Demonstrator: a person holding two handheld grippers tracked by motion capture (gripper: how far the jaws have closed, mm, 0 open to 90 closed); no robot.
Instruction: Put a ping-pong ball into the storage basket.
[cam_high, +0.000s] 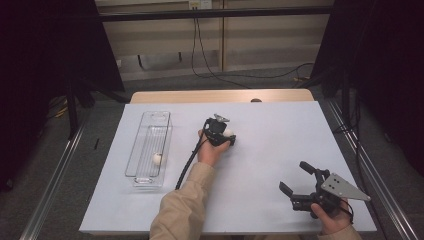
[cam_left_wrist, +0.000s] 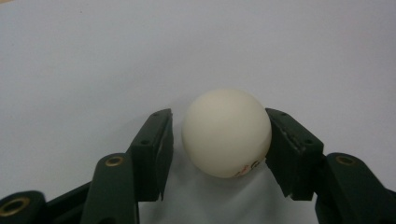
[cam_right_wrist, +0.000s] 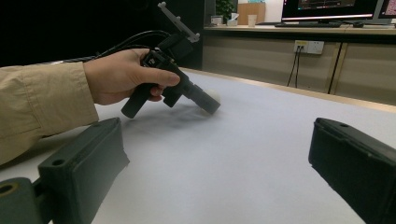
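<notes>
A white ball (cam_left_wrist: 226, 133) rests on the white table cover between the jaws of my left gripper (cam_left_wrist: 218, 117). The right-hand pad (cam_left_wrist: 280, 135) lies against the ball, while a narrow gap shows between the ball and the left-hand pad (cam_left_wrist: 161, 140), so the jaws do not clamp it. In the high view, the left gripper (cam_high: 223, 136) sits at the table's middle with the ball (cam_high: 230, 134) at its tip. My right gripper (cam_high: 295, 176) stands open near the front right, nothing between its jaws (cam_right_wrist: 217, 135). Its camera looks across at the left gripper (cam_right_wrist: 205, 100) and the ball (cam_right_wrist: 212, 95).
A clear plastic tray (cam_high: 145, 125) lies lengthwise at the table's left with another white ball (cam_high: 157, 159) in it. The white cover (cam_high: 280, 130) spans the table. Black frames and cables stand beyond the far edge.
</notes>
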